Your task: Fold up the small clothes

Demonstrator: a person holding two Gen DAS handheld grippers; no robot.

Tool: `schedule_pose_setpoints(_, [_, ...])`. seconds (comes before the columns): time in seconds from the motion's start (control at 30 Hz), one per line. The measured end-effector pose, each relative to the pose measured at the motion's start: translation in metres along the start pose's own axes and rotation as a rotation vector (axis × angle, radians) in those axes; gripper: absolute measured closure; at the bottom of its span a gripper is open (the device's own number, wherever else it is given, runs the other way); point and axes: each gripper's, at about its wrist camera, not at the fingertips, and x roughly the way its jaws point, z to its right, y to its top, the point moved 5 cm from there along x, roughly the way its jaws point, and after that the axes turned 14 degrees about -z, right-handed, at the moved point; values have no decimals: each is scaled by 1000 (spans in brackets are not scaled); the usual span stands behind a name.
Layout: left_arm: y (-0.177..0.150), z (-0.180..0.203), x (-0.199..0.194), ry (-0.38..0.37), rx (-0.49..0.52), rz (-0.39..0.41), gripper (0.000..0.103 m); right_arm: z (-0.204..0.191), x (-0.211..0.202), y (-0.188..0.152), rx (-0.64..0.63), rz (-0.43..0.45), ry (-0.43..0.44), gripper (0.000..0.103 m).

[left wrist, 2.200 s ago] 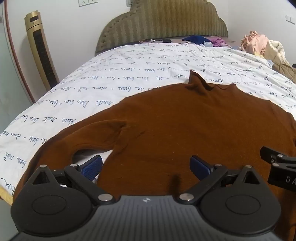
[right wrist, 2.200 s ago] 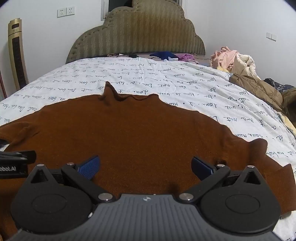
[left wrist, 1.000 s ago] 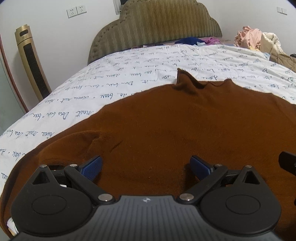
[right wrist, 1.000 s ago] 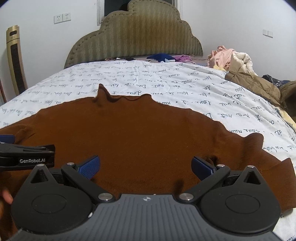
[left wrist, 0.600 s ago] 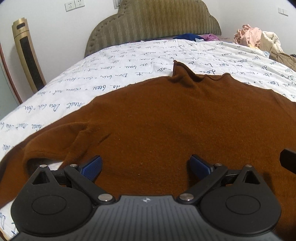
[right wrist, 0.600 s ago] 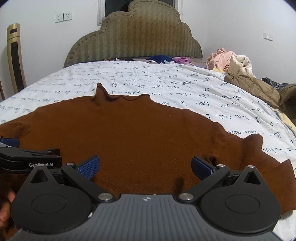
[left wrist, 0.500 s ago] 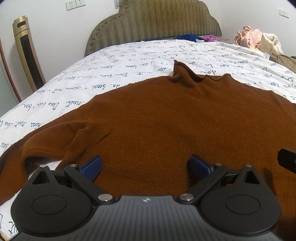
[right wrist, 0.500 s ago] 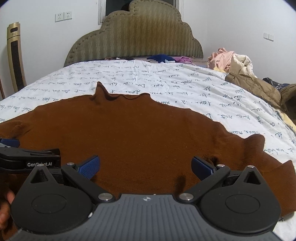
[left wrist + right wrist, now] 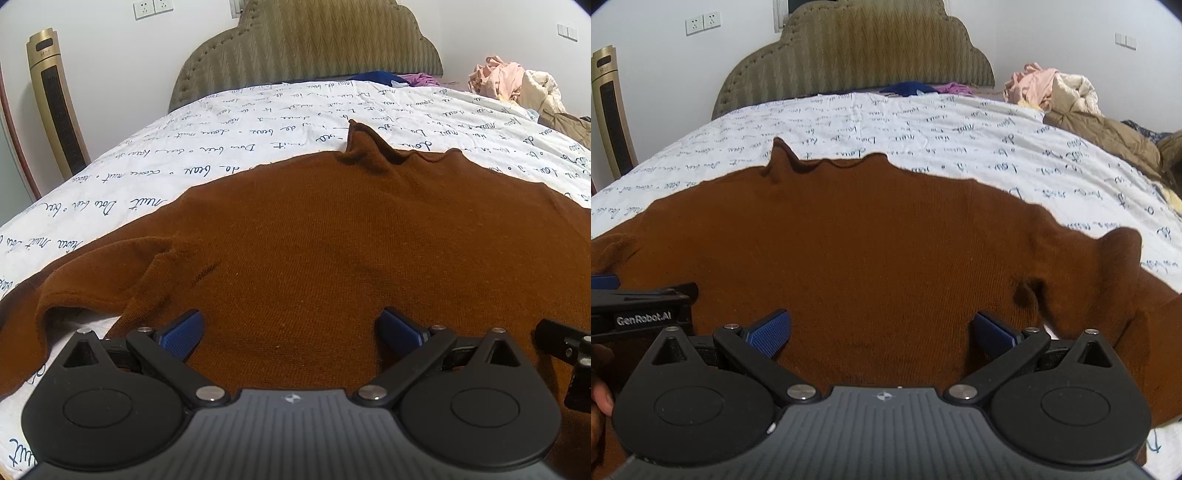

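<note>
A brown knit sweater [image 9: 332, 236] lies spread flat on the bed, collar [image 9: 373, 149] pointing to the headboard; it also shows in the right wrist view [image 9: 879, 236]. Its left sleeve [image 9: 88, 280] bends back near the bed's left edge, its right sleeve [image 9: 1119, 273] is bunched at the right. My left gripper [image 9: 290, 332] is open and empty over the sweater's lower left part. My right gripper [image 9: 881, 332] is open and empty over the lower middle. The left gripper's side [image 9: 642, 310] shows in the right wrist view.
The bed has a white sheet with blue script [image 9: 258, 122] and an olive padded headboard [image 9: 857, 55]. A pile of clothes [image 9: 1063, 92] and a tan jacket [image 9: 1108, 136] lie at the right. A gold tower fan [image 9: 55, 99] stands by the left wall.
Both grippers stayed open over the sweater's lower part with small shifts of view. The left sleeve lies more folded back than 2.2 s ago. The sweater otherwise lies as before.
</note>
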Motion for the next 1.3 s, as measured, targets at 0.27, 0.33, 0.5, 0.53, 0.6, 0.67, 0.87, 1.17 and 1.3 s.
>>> schedule_pose_setpoints(0.27, [0, 1, 1, 3, 3, 4, 0, 0, 3, -1, -6, -9, -3, 0])
schedule_pose_setpoints(0.33, [0, 2, 1, 7, 5, 8, 0, 0, 4, -2, -10, -9, -5, 0])
schedule_pose_setpoints(0.5, [-1, 3, 1, 13, 10, 13, 0, 0, 6, -4, -10, -1, -4, 0])
schedule_pose_setpoints(0.53, [-1, 3, 1, 13, 9, 13, 0, 1, 6, -4, -9, 1, -2, 0])
schedule_pose_setpoints(0.6, [-1, 3, 1, 13, 10, 14, 0, 1, 6, -5, -9, 6, -1, 0])
schedule_pose_setpoints(0.67, [-1, 4, 1, 14, 10, 16, 0, 1, 7, -4, -11, 8, -3, 0])
schedule_pose_setpoints(0.87, [-2, 3, 1, 15, 11, 19, 0, 2, 7, -5, -12, 12, -5, 0])
schedule_pose_setpoints(1.17, [-2, 4, 1, 16, 13, 20, 0, 4, 9, -5, -5, 7, 13, 0])
schedule_pose_setpoints(1.3, [-2, 3, 0, 13, 16, 24, 0, 3, 9, -4, -12, -1, 10, 0])
